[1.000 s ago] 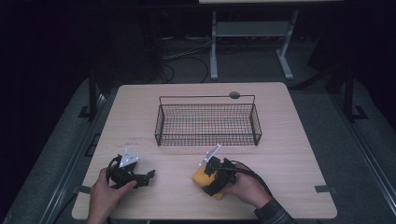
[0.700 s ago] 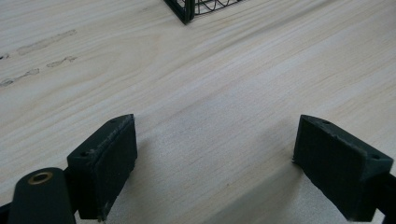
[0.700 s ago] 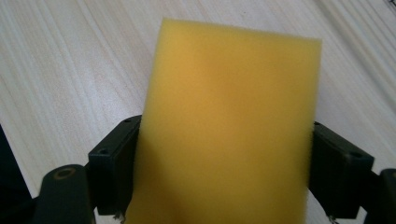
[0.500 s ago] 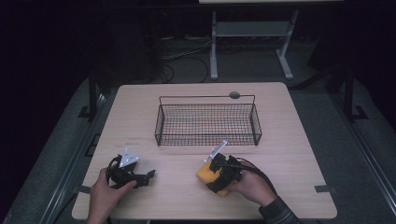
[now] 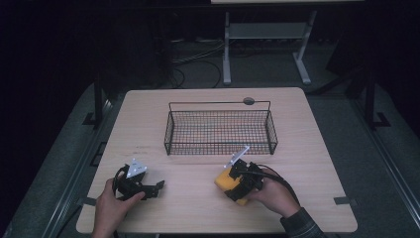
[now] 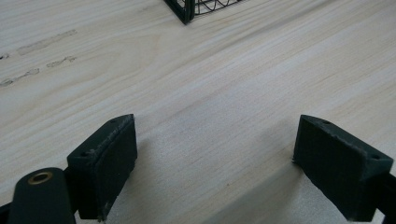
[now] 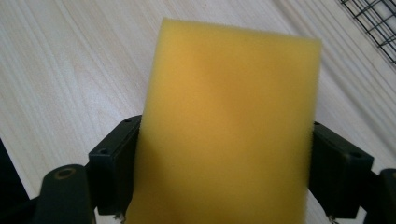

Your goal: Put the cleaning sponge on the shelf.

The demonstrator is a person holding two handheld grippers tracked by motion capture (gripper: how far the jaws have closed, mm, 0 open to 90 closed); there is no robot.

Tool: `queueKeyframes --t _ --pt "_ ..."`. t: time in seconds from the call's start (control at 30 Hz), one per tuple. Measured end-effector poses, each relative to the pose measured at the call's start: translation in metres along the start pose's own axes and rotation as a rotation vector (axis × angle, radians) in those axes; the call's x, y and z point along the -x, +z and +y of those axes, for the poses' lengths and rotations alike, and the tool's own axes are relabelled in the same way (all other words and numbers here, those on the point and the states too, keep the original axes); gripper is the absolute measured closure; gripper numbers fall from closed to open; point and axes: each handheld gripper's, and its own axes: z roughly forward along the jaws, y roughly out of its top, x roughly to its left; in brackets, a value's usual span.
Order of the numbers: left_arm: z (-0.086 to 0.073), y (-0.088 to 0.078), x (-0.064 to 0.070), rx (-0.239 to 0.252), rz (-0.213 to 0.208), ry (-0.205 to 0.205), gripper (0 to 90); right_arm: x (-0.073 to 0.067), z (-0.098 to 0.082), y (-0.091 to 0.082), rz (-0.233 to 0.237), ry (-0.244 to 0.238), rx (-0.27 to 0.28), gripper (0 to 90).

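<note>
Right gripper [image 5: 236,179], held in the person's right hand [image 5: 273,194] at about 5 o'clock on the wooden table [image 5: 307,148]: its jaws are clamped on the two long sides of a yellow sponge [image 5: 227,182]. In the right gripper view the sponge [image 7: 229,130] stands between both black pads [image 7: 114,170], pressed on either flank, its far end projecting past the jaw tips over the tabletop.

Sponge position: near the table's front edge, just short of the black wire basket [image 5: 220,130], which sits at the table's centre; sponge and basket are apart. A corner of the basket [image 7: 373,23] lies at 1 o'clock in the right gripper view.

Left gripper [image 5: 153,187], in the left hand [image 5: 111,206] at about 7 o'clock on the table: jaws spread wide, nothing between them. The left gripper view shows bare wood between the pads [image 6: 105,161], and a basket corner [image 6: 187,9] at 12 o'clock.
</note>
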Motion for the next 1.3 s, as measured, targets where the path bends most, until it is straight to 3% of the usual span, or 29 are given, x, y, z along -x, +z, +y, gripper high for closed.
queueKeyframes --t 0.83,1.3 --pt "0.0 0.0 0.0 0.0 0.0 0.0 12.6 0.032 -0.012 -0.039 -0.048 0.076 0.044 20.9" --pt "0.0 0.0 0.0 -0.001 0.0 0.003 12.6 0.051 -0.003 -0.066 -0.076 0.093 0.085 20.9"
